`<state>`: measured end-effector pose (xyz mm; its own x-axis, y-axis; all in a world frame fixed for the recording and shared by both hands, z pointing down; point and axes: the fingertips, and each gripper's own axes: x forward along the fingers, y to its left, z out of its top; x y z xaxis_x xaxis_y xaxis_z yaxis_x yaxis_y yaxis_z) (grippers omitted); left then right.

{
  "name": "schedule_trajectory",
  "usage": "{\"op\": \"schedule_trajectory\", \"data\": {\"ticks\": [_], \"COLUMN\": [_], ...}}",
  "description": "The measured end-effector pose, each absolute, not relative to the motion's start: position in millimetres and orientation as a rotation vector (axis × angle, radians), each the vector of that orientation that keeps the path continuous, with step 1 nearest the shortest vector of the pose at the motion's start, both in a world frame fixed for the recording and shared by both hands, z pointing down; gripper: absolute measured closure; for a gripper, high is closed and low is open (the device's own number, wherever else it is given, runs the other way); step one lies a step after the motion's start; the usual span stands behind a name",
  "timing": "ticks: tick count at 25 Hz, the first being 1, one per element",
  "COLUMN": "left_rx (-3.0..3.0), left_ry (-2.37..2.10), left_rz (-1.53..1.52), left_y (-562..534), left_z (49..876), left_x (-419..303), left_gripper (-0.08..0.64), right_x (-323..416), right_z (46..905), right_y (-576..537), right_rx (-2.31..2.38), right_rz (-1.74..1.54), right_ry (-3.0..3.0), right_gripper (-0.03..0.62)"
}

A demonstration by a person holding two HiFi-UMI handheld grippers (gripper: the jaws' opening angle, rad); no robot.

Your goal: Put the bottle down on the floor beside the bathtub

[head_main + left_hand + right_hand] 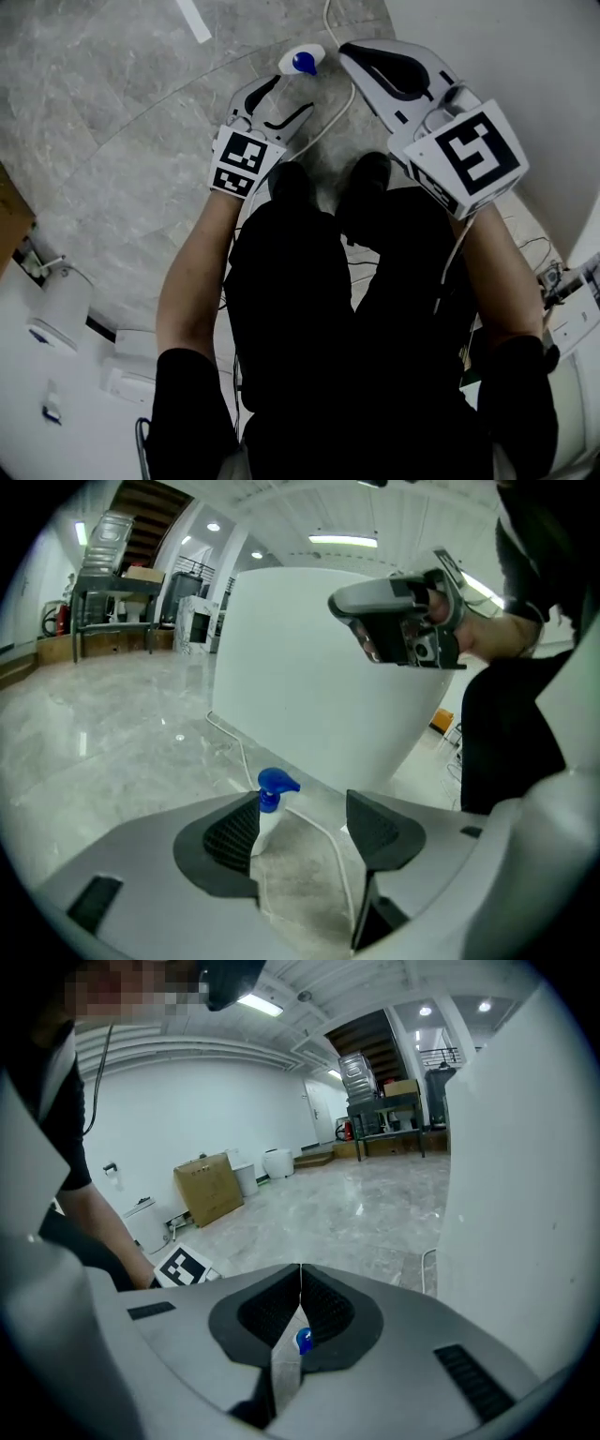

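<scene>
Grey marbled floor (112,141) across the whole top half of the head view, glossy enough to throw back the ceiling lights (342,542) in the left gripper view. Next up, white bathtub (497,56) at 1 to 2 o'clock, smooth curved wall, also filling the 3 o'clock side of the right gripper view. Then the person: black trousers (309,309) from centre down to 6 o'clock, bare forearms (192,281) either side, black shoes (291,180) on the floor near the tub. Cardboard box (211,1188) way off at 10 o'clock in the right gripper view, well apart from everything else.

Right gripper (352,52) at 1 o'clock, up off the floor, jaws pressed together pad to pad, nothing pinched in them. Left gripper (292,94) at 12 o'clock, lower down, jaws spread wide and clamping nothing.

Bottle (302,61) at 12 o'clock, just past the left gripper's tips: white body, blue pump top, upright on the floor near the foot of the tub, gripped by neither tool. Peeking out by the 9 o'clock pad in the left gripper view, and just a blue speck under the closed pads in the right gripper view. Can't tell about contact with that left pad.

Last, thin white cable (339,98) snaking over the floor right beside the bottle.
</scene>
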<state>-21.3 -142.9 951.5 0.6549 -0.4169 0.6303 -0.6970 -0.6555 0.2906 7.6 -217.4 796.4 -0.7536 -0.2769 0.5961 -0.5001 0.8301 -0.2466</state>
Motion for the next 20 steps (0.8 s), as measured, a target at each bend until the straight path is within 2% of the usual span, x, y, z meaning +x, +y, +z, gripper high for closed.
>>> {"op": "schedule_trajectory", "data": {"ticks": [5, 11, 20], "left_rx": [2.273, 2.259, 2.218], "left_ry": [-0.967, -1.171, -1.342], "left_rz": [0.584, 0.531, 0.529], "left_y": [-152, -164, -130], "left_z": [841, 664, 453], "left_x": [-47, -82, -91], "left_gripper": [0.412, 0.507, 0.534], "right_x": [-2, -17, 23], "right_z": [727, 602, 425], "right_y": [-185, -138, -97], "right_rx": [0.589, 0.464, 0.450], "right_rz": [0.599, 0.646, 0.698], "right_ry": [-2.440, -2.431, -2.405], "right_gripper": [0.563, 0.563, 0.563]}}
